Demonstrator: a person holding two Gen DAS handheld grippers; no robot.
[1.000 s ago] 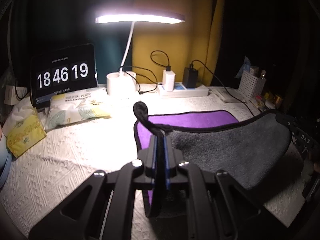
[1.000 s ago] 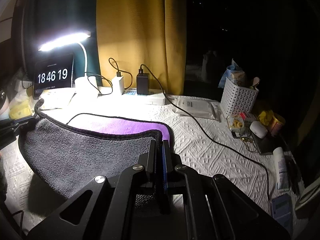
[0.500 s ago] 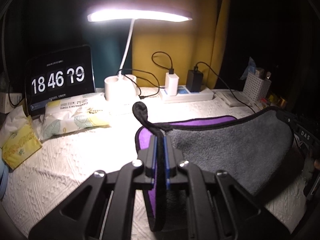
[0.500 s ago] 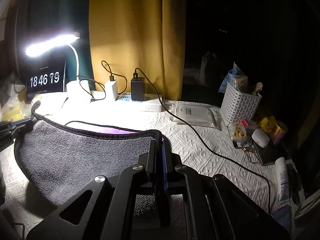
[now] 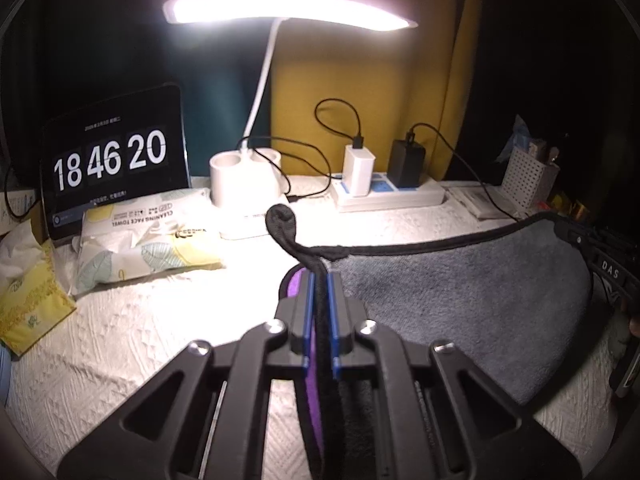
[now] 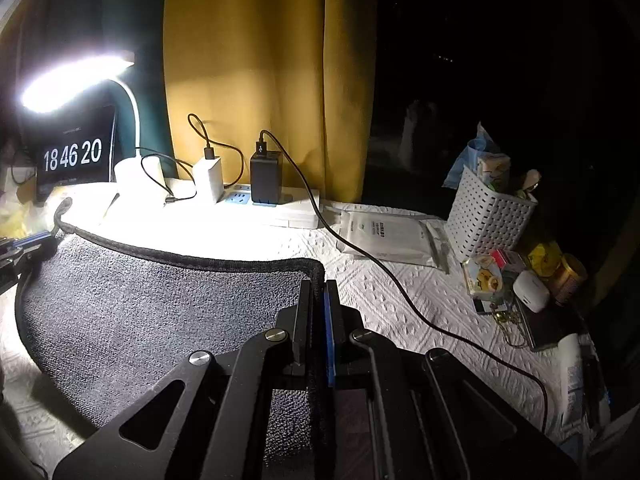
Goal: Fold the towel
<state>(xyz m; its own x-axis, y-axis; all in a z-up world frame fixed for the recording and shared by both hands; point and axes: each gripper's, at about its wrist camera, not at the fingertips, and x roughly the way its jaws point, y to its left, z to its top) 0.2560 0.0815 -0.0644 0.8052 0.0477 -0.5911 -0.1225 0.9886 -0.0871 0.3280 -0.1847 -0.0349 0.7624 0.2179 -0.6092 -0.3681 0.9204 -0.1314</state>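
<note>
Risk, as I judge it: each hold is a narrow pinch on the towel's [image 6: 152,312] black piped hem, not the pile. If the two grippers drift apart or one rises faster, the hem could slide out and that corner would drop, spoiling the fold. The hanging loop [image 5: 282,220] sticks up past the left gripper [image 5: 319,280] and points toward the lamp base [image 5: 226,180] and its cables; it could snag there if carried further back. On the right, a black charger cable [image 6: 400,292] trails over the bench [image 6: 400,320] just beside the towel's edge and could get dragged under the cloth.

Left fingers [image 5: 304,300] clamped on the hem at the loop corner; a sliver of purple underside shows just beside them. Right gripper [image 6: 319,284] clamped on the opposite corner, hem running between its fingers [image 6: 329,320].

Towel spans between the two, grey face up, sagging in a curve, its lower part apparently resting on the bench.
</note>
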